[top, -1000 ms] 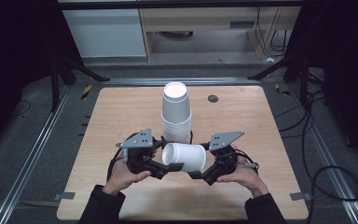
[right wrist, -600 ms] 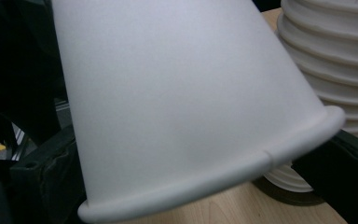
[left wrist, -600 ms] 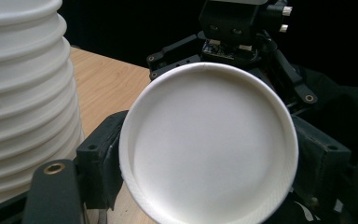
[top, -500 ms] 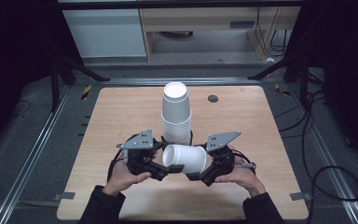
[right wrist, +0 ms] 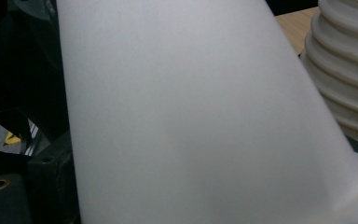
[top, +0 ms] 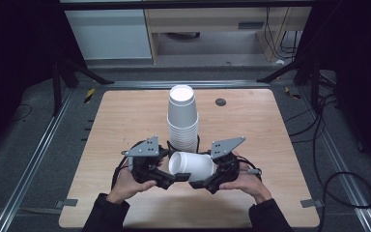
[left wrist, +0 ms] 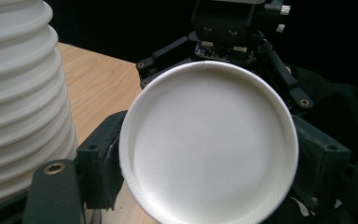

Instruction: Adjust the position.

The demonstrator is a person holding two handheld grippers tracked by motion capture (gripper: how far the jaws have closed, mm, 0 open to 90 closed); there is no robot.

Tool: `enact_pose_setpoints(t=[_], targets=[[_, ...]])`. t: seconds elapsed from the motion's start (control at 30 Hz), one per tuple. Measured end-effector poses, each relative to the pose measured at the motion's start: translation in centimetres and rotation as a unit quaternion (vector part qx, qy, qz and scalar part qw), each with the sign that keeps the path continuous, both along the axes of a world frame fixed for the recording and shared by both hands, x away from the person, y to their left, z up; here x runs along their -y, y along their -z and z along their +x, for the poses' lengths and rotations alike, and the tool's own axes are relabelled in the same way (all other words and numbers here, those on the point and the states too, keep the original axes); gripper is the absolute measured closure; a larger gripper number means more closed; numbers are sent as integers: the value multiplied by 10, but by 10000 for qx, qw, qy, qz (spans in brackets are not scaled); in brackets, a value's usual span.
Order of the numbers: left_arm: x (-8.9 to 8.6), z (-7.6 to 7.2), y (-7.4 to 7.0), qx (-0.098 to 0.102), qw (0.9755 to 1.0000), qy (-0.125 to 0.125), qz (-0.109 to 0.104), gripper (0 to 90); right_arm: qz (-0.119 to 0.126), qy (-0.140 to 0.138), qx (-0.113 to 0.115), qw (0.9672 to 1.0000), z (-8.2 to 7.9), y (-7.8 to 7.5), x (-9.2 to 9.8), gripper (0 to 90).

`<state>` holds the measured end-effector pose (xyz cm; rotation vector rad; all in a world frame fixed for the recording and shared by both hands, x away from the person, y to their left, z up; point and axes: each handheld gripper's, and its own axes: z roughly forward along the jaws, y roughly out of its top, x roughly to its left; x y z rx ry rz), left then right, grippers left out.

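Lying on its side above the near part of the table [top: 125, 125], a single white cup [top: 193, 166] hangs between the two grippers, just in front of the stack of cups [top: 183, 121]. Its closed bottom points toward the left gripper [top: 170, 178], and its open rim toward the right gripper [top: 206, 182]. In the left gripper view the round bottom of the cup [left wrist: 209, 144] faces the camera, and the left gripper's black jaws stand on either side of it with their pads against the cup's wall, so this gripper grips the cup at its narrow end. In the right gripper view the cup's sloping white wall [right wrist: 191, 116] lies very close to the camera, with its rolled rim at the lower right. The right gripper's jaws have just been closing, with the cup's wide end between them; whether the pads already press on the cup I cannot tell, since the cup hides them. A hand [top: 128, 182] holds the left gripper and another hand [top: 245, 180] holds the right one, both with dark sleeves that come in from the near edge.

The stack stands upside down near the middle of the table, its ribbed rims [left wrist: 18, 93] showing just beside the held cup in both gripper views. Farther back and to the right on the wood sits a small dark round spot [top: 221, 102].
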<state>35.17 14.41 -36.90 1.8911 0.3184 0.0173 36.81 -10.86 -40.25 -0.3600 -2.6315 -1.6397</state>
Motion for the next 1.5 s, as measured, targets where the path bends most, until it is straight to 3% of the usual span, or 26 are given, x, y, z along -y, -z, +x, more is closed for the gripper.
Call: enact_pose_setpoints(t=[0.4, 0.73, 1.1, 1.33, 1.5], targets=[[0, 0, 1, -49, 10000, 43, 3, 225, -85, -30, -15, 10000, -1, 0, 0, 88], [-13, -1, -5, -15, 9998, -157, -77, 188, -197, 82, -27, 9998, 0, -3, 8, 87], [-29, -2, 10, -169, 9983, -348, 428, 154, -977, 207, 259, 9947, 6, -12, 17, 87], [-21, -1, 25, -301, 9965, -301, 719, 138, -1472, 90, 402, 9882, 10, -12, 8, 87], [-12, -1, 28, -332, 9957, -186, 840, 124, -1685, -42, 447, 9847, 10, -10, -1, 87]])
